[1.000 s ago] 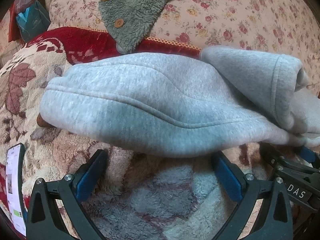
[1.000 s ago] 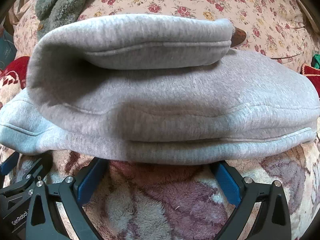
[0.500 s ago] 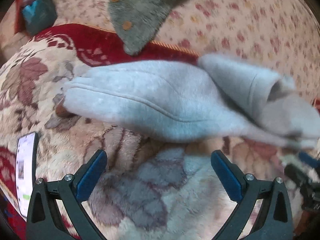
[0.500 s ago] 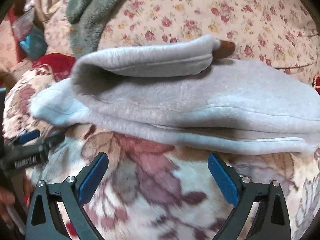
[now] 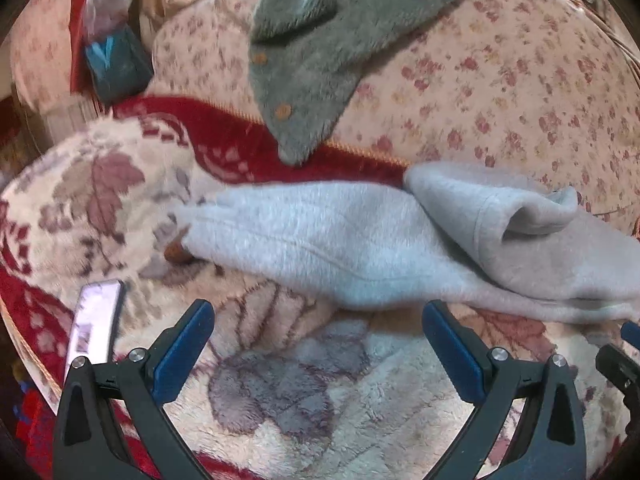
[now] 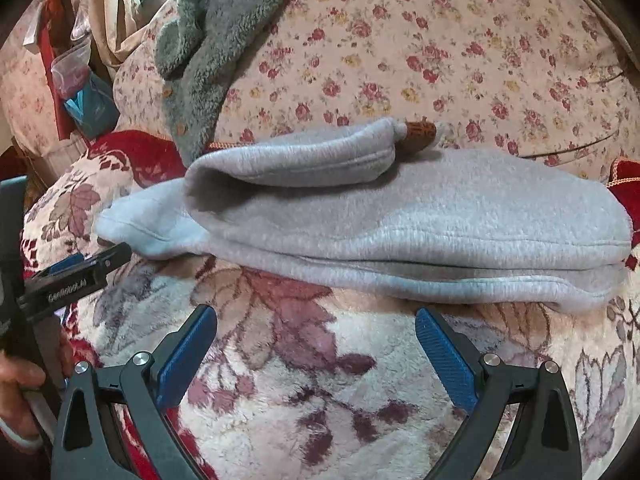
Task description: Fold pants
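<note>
The light grey fleece pants (image 5: 320, 248) lie folded in a long bundle on a floral plush blanket (image 5: 288, 380). A smaller folded flap rests on top at the right end in the left wrist view. In the right wrist view the pants (image 6: 400, 216) stretch across the middle, with the flap on top at the left and a brown tag (image 6: 418, 136) at its end. My left gripper (image 5: 318, 344) is open and empty, just short of the pants. My right gripper (image 6: 316, 344) is open and empty, also short of the near edge. The left gripper shows at the left edge of the right wrist view (image 6: 76, 276).
A grey-green fluffy garment with buttons (image 5: 320, 60) lies on the rose-patterned cushion (image 5: 500, 80) behind the pants. A phone (image 5: 96, 320) lies on the blanket at the left. A teal pack (image 5: 112, 64) sits at the far left. A red cloth (image 5: 224, 132) borders the blanket.
Both grippers have pulled back from the pants, which now look smaller and farther away. The pants lie still on the blanket. Both stay open.
</note>
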### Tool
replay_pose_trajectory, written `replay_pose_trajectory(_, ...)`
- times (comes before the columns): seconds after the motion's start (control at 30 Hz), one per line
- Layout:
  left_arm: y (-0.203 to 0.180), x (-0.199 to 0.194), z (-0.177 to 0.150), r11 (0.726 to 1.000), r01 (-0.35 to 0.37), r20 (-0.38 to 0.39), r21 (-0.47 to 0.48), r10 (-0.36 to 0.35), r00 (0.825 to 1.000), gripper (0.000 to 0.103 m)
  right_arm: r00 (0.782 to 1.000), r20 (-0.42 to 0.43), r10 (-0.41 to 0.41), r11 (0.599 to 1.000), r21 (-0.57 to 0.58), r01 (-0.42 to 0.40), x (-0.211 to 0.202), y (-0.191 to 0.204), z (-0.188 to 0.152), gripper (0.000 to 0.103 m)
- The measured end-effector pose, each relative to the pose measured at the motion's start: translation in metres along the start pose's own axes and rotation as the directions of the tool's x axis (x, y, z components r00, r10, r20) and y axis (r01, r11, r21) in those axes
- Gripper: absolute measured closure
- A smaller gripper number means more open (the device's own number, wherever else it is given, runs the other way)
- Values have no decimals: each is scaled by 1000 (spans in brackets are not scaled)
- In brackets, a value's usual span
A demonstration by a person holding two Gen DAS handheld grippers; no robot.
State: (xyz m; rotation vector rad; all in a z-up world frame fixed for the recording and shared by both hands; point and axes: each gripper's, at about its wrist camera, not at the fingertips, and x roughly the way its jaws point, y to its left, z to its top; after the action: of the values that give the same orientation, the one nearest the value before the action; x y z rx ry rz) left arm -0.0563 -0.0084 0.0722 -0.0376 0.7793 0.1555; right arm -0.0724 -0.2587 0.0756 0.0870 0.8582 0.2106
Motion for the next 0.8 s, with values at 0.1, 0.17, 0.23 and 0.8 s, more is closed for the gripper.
replay_pose_trajectory(0.1, -2, -5, 2, 999, 32, 28, 3, -32, 999, 0, 1000, -2, -7, 1000, 3, 7, 2, 3, 1, 2)
replay_pose_trajectory(0.17, -3, -4, 3, 999, 40, 31, 4, -40, 999, 0, 1000, 0, -10, 1000, 4, 10, 3, 5, 1, 2)
replay_pose_trajectory(0.23, -5, -2, 3, 999, 37, 31, 17, -38, 999, 0, 1000, -4, -13, 1000, 5, 13, 4, 6, 1, 2)
replay_pose_trajectory(0.8, -4, 6, 4, 999, 34, 31, 28, -34, 999, 0, 999, -32, -34, 999, 30, 35, 11, -7, -1, 1)
